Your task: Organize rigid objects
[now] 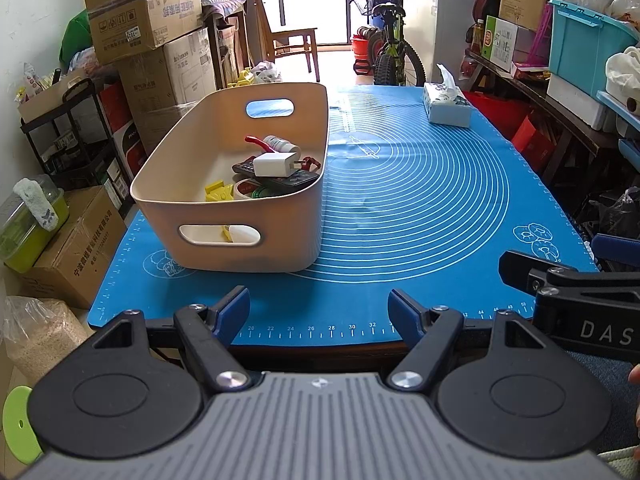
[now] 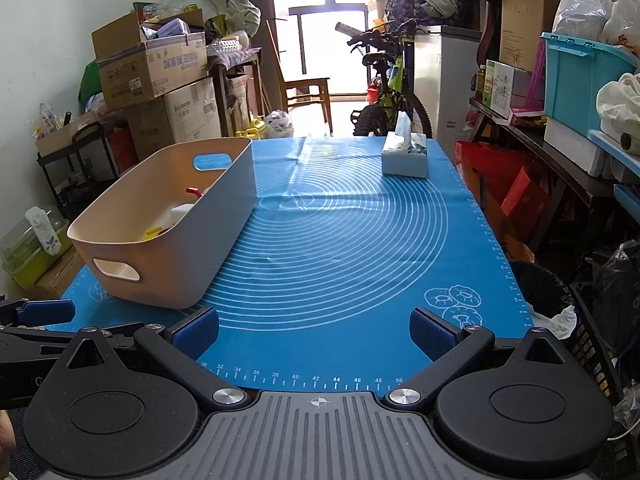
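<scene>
A beige plastic bin (image 1: 240, 236) stands on the left of the blue mat (image 1: 400, 200). Inside lie a white charger (image 1: 274, 164), a black remote (image 1: 280, 178), a white bottle (image 1: 282, 145), a red-handled tool (image 1: 256, 142), yellow pieces (image 1: 218, 192) and a tape roll (image 1: 252, 190). My left gripper (image 1: 318, 312) is open and empty at the mat's near edge, in front of the bin. My right gripper (image 2: 314, 332) is open and empty, to the right of the bin (image 2: 176, 240). Each gripper shows at the edge of the other's view.
A tissue box (image 1: 446, 106) sits at the mat's far right; it also shows in the right wrist view (image 2: 404, 158). Cardboard boxes (image 1: 148, 16) and a black cart (image 1: 64, 136) stand left of the table. A bicycle (image 1: 394, 48) and shelves with bins (image 1: 580, 48) stand behind and right.
</scene>
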`<state>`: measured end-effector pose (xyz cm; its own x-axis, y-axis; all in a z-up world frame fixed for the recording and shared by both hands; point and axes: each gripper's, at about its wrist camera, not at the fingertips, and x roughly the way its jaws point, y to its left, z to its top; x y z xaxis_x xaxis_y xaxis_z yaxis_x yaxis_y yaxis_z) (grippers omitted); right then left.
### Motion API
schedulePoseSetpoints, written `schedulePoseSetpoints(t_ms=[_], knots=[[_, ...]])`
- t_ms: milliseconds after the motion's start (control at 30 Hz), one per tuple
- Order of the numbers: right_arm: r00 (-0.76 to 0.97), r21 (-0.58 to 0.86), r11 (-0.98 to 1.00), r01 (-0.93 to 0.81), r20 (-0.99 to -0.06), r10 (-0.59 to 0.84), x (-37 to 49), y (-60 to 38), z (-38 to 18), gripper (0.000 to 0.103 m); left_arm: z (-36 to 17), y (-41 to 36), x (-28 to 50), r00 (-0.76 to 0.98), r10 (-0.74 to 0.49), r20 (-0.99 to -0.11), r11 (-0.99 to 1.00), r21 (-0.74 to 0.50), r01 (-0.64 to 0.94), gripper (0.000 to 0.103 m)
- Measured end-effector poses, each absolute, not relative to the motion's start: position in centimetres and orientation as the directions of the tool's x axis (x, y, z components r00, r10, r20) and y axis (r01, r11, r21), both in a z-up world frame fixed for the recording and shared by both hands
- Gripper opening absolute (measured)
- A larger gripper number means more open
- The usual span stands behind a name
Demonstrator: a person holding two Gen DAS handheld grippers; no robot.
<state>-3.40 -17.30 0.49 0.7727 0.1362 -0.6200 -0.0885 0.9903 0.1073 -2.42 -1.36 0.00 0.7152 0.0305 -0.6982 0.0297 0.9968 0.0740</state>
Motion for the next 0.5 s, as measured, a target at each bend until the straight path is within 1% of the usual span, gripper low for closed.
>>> schedulePoseSetpoints(t_ms=[500], knots=[[0.771,0.107,0.99,-0.087,-0.622,0.135,-3.45,-17.39,0.45,0.1,0.07,-1.33,-2.49,0.717,0.032,-0.696,0.997,0.074,0.028,0.076]])
